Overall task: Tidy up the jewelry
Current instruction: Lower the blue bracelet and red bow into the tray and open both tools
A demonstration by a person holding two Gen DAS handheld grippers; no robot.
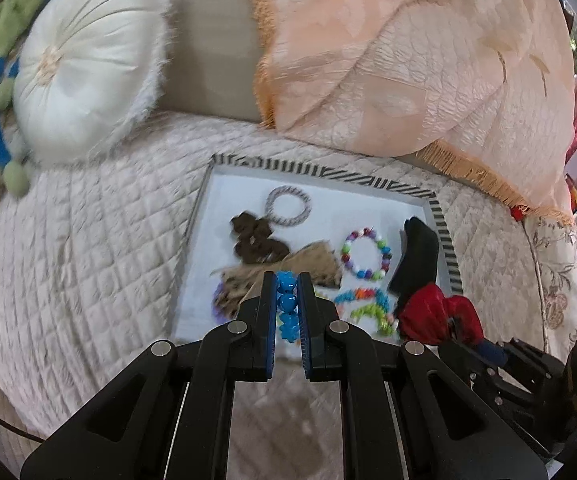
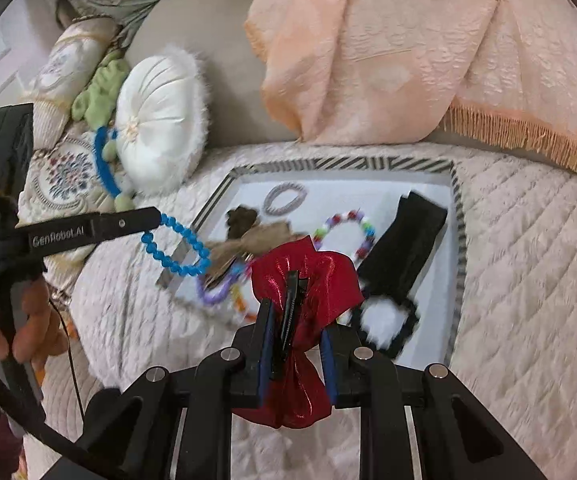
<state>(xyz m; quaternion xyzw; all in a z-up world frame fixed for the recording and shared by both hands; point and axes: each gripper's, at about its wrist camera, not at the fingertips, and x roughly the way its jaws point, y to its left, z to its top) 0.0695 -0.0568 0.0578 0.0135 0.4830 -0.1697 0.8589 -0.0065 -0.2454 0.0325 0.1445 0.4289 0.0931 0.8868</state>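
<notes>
The blue faceted-bead bracelet (image 2: 176, 246) hangs as an open loop from the left gripper (image 1: 287, 286), whose pads are clenched on a short run of its beads; the rest dangles free above the near-left corner of the white tray with the black-and-white striped rim (image 2: 328, 163). It looks light and limp, strung on what is probably elastic, so it will likely swing with any quick move, and the hard, glossy beads could slide between the pads. A pinch across two or three beads, as here, seems sounder than catching the cord alone.

The red metallic fabric bow with a black clip (image 2: 308, 280) is clamped in the right gripper (image 2: 296, 312), the pads pressing on its gathered middle and the clip. The cloth is soft and light and would crush harmlessly; the stiff clip is the firmer place to hold.

In the tray lie a multicoloured bead bracelet (image 1: 366, 254), a grey ring bangle (image 1: 288, 205), a dark brown scrunchie (image 1: 258, 240), a tan spotted bow (image 1: 300, 270), a black fabric band (image 2: 402, 246) and other bright pieces. The tray sits on a quilted cream bedspread (image 1: 88, 240), with a round white furry cushion (image 1: 88, 64) and a peach fringed throw (image 1: 408, 48) behind.
</notes>
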